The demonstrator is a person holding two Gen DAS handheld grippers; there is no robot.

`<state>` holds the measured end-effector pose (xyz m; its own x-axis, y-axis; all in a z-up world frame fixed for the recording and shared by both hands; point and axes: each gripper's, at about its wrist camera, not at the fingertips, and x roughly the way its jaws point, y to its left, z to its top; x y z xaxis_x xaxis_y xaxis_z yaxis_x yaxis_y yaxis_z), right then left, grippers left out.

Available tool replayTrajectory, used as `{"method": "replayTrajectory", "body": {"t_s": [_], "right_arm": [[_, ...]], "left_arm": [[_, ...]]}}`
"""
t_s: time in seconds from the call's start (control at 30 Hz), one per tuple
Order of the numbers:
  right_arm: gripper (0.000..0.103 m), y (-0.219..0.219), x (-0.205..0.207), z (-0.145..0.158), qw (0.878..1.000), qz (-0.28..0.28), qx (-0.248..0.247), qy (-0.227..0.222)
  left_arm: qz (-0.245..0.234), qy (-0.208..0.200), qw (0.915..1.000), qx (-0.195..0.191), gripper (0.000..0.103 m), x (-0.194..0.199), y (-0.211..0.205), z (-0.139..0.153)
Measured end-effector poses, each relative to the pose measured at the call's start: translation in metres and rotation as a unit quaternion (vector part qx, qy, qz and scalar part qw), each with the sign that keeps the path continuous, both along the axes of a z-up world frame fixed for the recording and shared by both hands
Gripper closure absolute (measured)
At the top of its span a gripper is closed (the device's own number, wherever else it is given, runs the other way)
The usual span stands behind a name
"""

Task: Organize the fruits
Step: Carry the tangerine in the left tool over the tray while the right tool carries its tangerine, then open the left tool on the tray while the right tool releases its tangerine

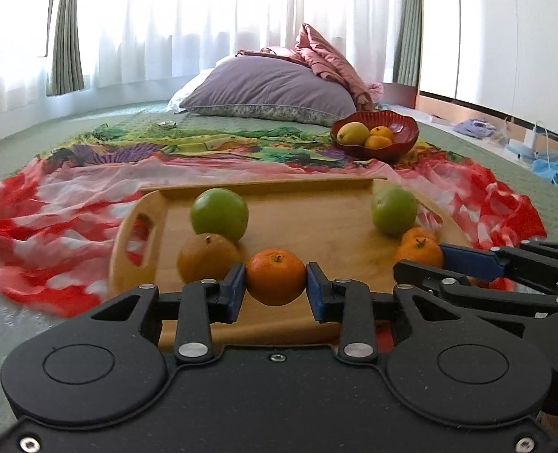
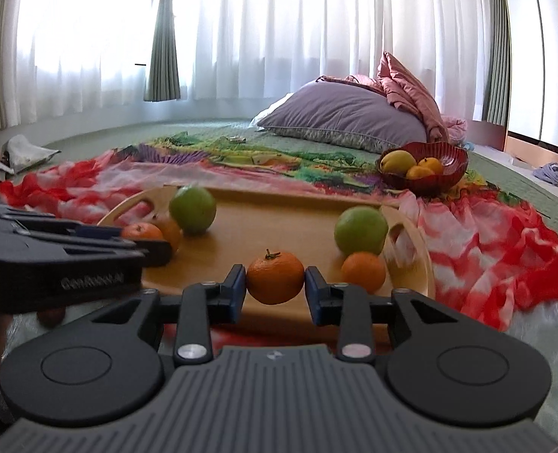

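A wooden tray (image 1: 316,222) lies on a colourful cloth and holds two green apples (image 1: 219,214) (image 1: 394,209) and several oranges. My left gripper (image 1: 275,283) is shut on an orange (image 1: 275,276) just above the tray's near edge. A larger orange (image 1: 208,257) sits left of it. My right gripper (image 2: 275,283) is shut on another orange (image 2: 275,277) over the tray (image 2: 279,234); it also shows at the right of the left wrist view (image 1: 418,258). A further orange (image 2: 363,271) lies below a green apple (image 2: 361,229). A red bowl (image 1: 403,130) beyond the tray holds a yellow fruit (image 1: 352,133) and two oranges.
The tray and bowl (image 2: 449,162) rest on a red, white and green cloth (image 1: 52,204) spread over a green bedcover. A purple pillow (image 1: 271,90) and pink bedding lie behind the bowl. Curtained windows stand at the back. Clutter lies on the floor at right (image 1: 543,151).
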<state>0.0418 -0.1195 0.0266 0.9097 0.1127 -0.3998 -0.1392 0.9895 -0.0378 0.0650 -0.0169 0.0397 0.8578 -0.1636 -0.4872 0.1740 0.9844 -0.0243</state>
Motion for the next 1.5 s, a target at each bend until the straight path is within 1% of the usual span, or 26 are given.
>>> {"method": "replayTrajectory", "body": {"t_s": [0.07, 0.17, 0.27, 0.53, 0.8, 1.23, 1.4, 1.43, 1.47, 1.5], "right_arm": [[0.064, -0.004, 0.012, 0.000, 1.000, 0.002, 0.004, 0.009], [0.064, -0.013, 0.031, -0.007, 0.999, -0.004, 0.025, 0.036], [0.064, -0.021, 0.042, -0.013, 0.998, -0.012, 0.038, 0.048], [0.064, -0.021, 0.055, -0.021, 0.998, -0.013, 0.026, 0.053], [0.064, -0.023, 0.061, -0.027, 0.998, -0.013, 0.025, 0.063], [0.063, -0.024, 0.062, -0.029, 0.998, -0.013, 0.026, 0.062], [0.060, -0.023, 0.060, -0.030, 0.998, -0.013, 0.023, 0.061], [0.060, -0.023, 0.060, -0.030, 0.998, -0.013, 0.022, 0.060], [0.060, -0.023, 0.060, -0.030, 0.998, -0.013, 0.022, 0.060], [0.060, -0.023, 0.059, -0.030, 0.998, -0.013, 0.023, 0.060]], "left_arm": [[0.001, 0.006, 1.0000, -0.003, 0.071, 0.010, -0.001, -0.004], [0.009, 0.015, 0.9998, 0.003, 0.071, 0.022, -0.004, -0.013], [0.013, 0.022, 0.9997, 0.006, 0.071, 0.031, -0.005, -0.019], [0.012, 0.029, 0.9995, 0.010, 0.071, 0.046, -0.012, -0.029], [0.015, 0.040, 0.9990, 0.015, 0.071, 0.052, -0.014, -0.039], [0.013, 0.039, 0.9990, 0.019, 0.070, 0.053, -0.015, -0.039], [0.010, 0.039, 0.9989, 0.023, 0.069, 0.051, -0.015, -0.039], [0.008, 0.040, 0.9989, 0.024, 0.064, 0.051, -0.014, -0.039], [0.006, 0.041, 0.9988, 0.026, 0.055, 0.051, -0.014, -0.039], [0.003, 0.040, 0.9989, 0.026, 0.053, 0.049, -0.014, -0.039]]}}
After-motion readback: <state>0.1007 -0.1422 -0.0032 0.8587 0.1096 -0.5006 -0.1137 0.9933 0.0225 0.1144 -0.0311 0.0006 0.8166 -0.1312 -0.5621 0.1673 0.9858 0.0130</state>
